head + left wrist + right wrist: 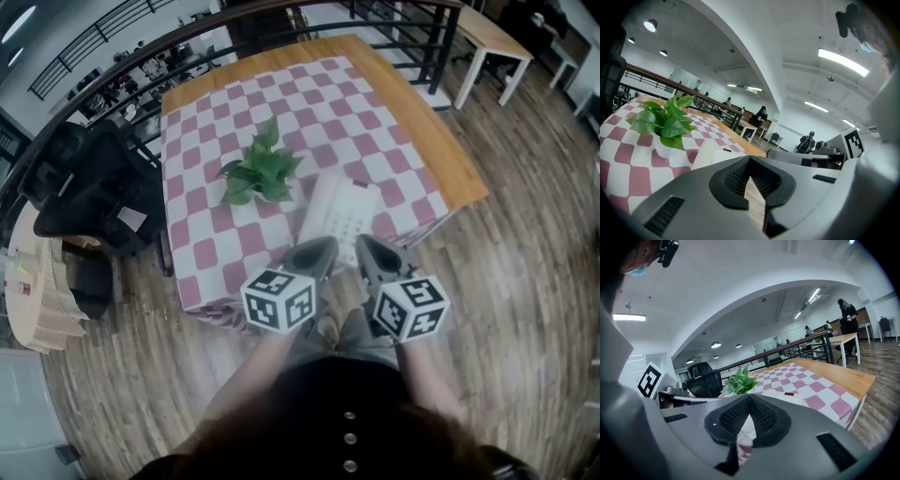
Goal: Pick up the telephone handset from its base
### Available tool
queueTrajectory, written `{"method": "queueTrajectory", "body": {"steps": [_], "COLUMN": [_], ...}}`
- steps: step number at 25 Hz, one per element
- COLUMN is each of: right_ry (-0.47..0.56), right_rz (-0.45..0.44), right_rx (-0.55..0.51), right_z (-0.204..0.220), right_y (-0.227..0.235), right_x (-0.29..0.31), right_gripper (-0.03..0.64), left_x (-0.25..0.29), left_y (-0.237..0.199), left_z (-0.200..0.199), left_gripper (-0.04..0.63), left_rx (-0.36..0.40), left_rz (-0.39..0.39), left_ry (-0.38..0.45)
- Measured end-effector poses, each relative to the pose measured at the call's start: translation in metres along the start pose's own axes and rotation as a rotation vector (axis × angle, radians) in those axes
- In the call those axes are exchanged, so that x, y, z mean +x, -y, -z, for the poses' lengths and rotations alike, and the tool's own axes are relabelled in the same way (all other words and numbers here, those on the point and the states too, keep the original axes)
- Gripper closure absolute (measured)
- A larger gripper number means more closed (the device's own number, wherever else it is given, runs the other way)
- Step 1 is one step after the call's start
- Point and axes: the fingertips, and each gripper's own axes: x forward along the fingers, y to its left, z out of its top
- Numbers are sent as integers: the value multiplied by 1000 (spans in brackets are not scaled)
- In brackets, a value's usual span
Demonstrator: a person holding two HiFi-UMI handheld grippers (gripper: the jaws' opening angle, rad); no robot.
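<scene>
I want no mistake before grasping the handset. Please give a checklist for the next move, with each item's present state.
1. Handset lies on its base: ok.
2. Left gripper open for grasping: not ok, jaws shut, empty.
3. Right gripper open: not ok, jaws shut, empty.
4. Plant stands apart from the handset: ok.
5. Both grippers point toward the handset: ok.

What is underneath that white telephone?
The telephone lies on a pink-and-white checked cloth spread over a wooden table, whose bare wood shows along the right edge. Whatever is directly beneath the phone is hidden by it.
</scene>
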Motion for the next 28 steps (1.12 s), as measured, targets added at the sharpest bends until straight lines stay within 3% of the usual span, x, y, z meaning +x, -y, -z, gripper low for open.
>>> {"method": "queueTrajectory", "body": {"steps": [10, 15, 28], "right_ry": [-8, 8, -60], "right_rz": [13, -12, -77], "right_rx": [-1, 15, -6], "right_z": [-10, -14, -21], "right_y": [10, 15, 36], "right_x": [11, 20, 56], "right_gripper": [606, 606, 606], "left_x": [16, 26, 53], "left_y": [-10, -15, -41], "left_z": [-10, -13, -18], "left_gripper": [589, 589, 589], "left_rx": [53, 35, -4], "left_rz": [-19, -13, -93], "left_ry": [-26, -14, -37]}}
